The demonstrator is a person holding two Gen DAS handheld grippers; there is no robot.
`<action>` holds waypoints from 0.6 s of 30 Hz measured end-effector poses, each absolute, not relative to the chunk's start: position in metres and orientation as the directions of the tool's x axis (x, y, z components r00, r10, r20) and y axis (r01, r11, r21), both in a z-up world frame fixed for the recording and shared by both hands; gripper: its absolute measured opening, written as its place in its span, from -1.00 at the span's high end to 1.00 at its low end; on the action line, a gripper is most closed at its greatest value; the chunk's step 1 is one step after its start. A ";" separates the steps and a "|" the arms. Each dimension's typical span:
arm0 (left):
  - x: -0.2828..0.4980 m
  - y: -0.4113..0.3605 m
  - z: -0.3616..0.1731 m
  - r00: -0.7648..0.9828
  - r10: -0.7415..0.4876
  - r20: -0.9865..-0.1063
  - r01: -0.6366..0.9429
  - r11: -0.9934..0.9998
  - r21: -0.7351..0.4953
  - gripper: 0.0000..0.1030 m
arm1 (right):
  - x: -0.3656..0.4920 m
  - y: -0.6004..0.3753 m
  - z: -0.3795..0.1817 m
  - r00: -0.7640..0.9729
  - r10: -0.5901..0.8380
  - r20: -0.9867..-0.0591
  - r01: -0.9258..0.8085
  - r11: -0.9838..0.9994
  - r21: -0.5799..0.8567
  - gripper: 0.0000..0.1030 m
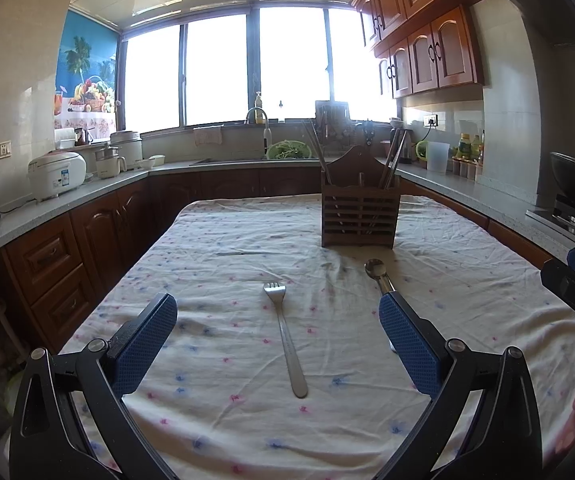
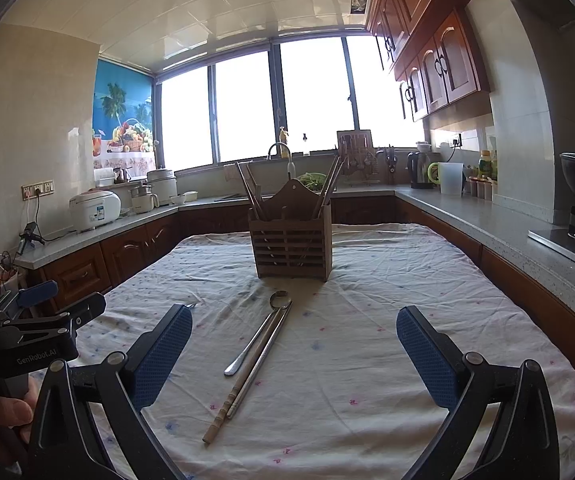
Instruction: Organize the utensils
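1. The left gripper (image 1: 278, 322) has its blue-padded fingers (image 1: 149, 344) spread wide and holds nothing; it hovers above the floral tablecloth (image 1: 467, 280).
2. Straight between those fingers lies a steel fork (image 1: 286, 340), tines pointing away, flat on the cloth and touching neither pad.
3. Just past the tip of the left gripper's right-hand finger lies a steel spoon (image 1: 376, 270), its handle running back behind that finger.
4. The right gripper (image 2: 293, 350) is likewise splayed and empty. Between its fingers (image 2: 427, 356), nearer the left-hand one, the spoon (image 2: 257, 338) lies with a pair of chopsticks (image 2: 247, 376) hard against it, ends pointing back toward the gripper.
5. Beyond both grippers, well ahead of the fingertips, stands the slatted wooden utensil holder (image 2: 291, 246), with several chopsticks (image 2: 249, 190) upright in its end compartments.
6. Judgement: three kinds of utensil lie loose on the cloth, so sorting remains, and a pick-up looks to be the step in hand.
7. Each piece lies flat and thin, so a grasp calls for lowering the pads to the cloth astride a handle, closing squarely, then tilting it upright over a compartment.
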State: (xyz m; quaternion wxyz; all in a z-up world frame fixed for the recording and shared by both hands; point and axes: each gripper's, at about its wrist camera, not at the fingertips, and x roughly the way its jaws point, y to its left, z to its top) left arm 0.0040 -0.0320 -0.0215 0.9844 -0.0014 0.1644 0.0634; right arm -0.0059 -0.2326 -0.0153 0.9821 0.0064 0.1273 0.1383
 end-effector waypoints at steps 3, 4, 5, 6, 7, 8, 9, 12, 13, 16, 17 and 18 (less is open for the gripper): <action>0.003 -0.032 -0.022 0.938 0.125 -0.323 -0.125 0.992 0.020 -1.00 | -0.006 -0.233 -0.015 0.929 0.273 -0.248 -0.270 0.962 0.049 -1.00; 0.003 -0.032 -0.022 0.938 0.124 -0.323 -0.125 0.992 0.020 -1.00 | -0.006 -0.233 -0.015 0.930 0.273 -0.248 -0.269 0.962 0.049 -1.00; 0.003 -0.032 -0.022 0.938 0.124 -0.324 -0.125 0.992 0.019 -1.00 | -0.006 -0.233 -0.015 0.929 0.273 -0.249 -0.269 0.962 0.049 -1.00; 0.003 -0.032 -0.022 0.938 0.125 -0.324 -0.125 0.992 0.021 -1.00 | -0.006 -0.233 -0.015 0.929 0.273 -0.248 -0.269 0.962 0.049 -1.00; 0.003 -0.032 -0.022 0.938 0.125 -0.324 -0.125 0.992 0.021 -1.00 | -0.006 -0.233 -0.015 0.929 0.273 -0.249 -0.269 0.962 0.050 -1.00; 0.003 -0.032 -0.021 0.938 0.125 -0.324 -0.125 0.992 0.020 -1.00 | -0.006 -0.233 -0.015 0.930 0.273 -0.248 -0.269 0.962 0.049 -1.00; 0.004 -0.032 -0.021 0.938 0.125 -0.324 -0.125 0.992 0.020 -1.00 | -0.006 -0.233 -0.015 0.930 0.273 -0.247 -0.269 0.962 0.050 -1.00; 0.003 -0.033 -0.022 0.938 0.124 -0.324 -0.124 0.992 0.021 -1.00 | -0.006 -0.233 -0.015 0.930 0.273 -0.248 -0.269 0.962 0.050 -1.00; 0.003 -0.033 -0.022 0.938 0.123 -0.325 -0.123 0.992 0.020 -1.00 | -0.006 -0.233 -0.015 0.929 0.273 -0.248 -0.269 0.962 0.050 -1.00; 0.004 -0.034 -0.022 0.937 0.121 -0.327 -0.120 0.993 0.022 -1.00 | -0.006 -0.234 -0.015 0.929 0.273 -0.248 -0.269 0.962 0.052 -1.00; 0.004 -0.034 -0.022 0.937 0.120 -0.327 -0.119 0.993 0.023 -1.00 | -0.006 -0.235 -0.016 0.930 0.273 -0.248 -0.268 0.962 0.053 -1.00; 0.005 -0.034 -0.022 0.937 0.119 -0.328 -0.118 0.993 0.023 -1.00 | -0.006 -0.235 -0.015 0.930 0.272 -0.248 -0.267 0.962 0.054 -1.00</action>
